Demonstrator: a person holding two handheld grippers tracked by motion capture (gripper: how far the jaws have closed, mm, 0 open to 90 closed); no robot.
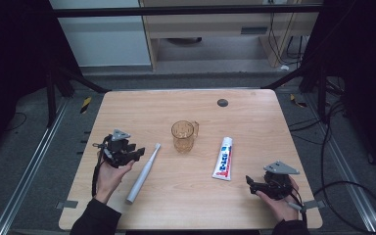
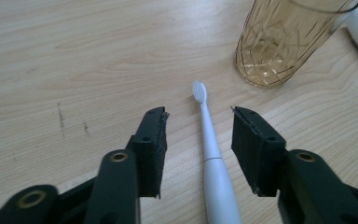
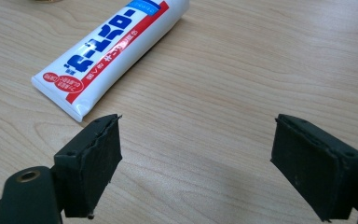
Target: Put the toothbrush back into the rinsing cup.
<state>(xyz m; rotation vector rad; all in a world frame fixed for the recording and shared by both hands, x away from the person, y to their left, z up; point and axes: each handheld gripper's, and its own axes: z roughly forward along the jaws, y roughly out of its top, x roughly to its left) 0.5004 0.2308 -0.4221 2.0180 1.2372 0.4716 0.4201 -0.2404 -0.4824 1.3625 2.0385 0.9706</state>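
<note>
Both grippers parted, nothing held.
Left gripper (image 2: 198,135) jaws straddle toothbrush (image 2: 209,154); right gripper (image 3: 198,163) wide, toothpaste tube (image 3: 109,51), Japanese lettering, ahead-left.

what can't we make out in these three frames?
- Toothbrush: left gripper view, handle end cut off by the bottom edge.
- Glass mug: left gripper view, rim and handle cut off by the top edge.
- Toothpaste tube: right gripper view, cap end cut off by the top edge; print too small to read in the high view.
- Dark round spot: high view, too small to identify.
</note>
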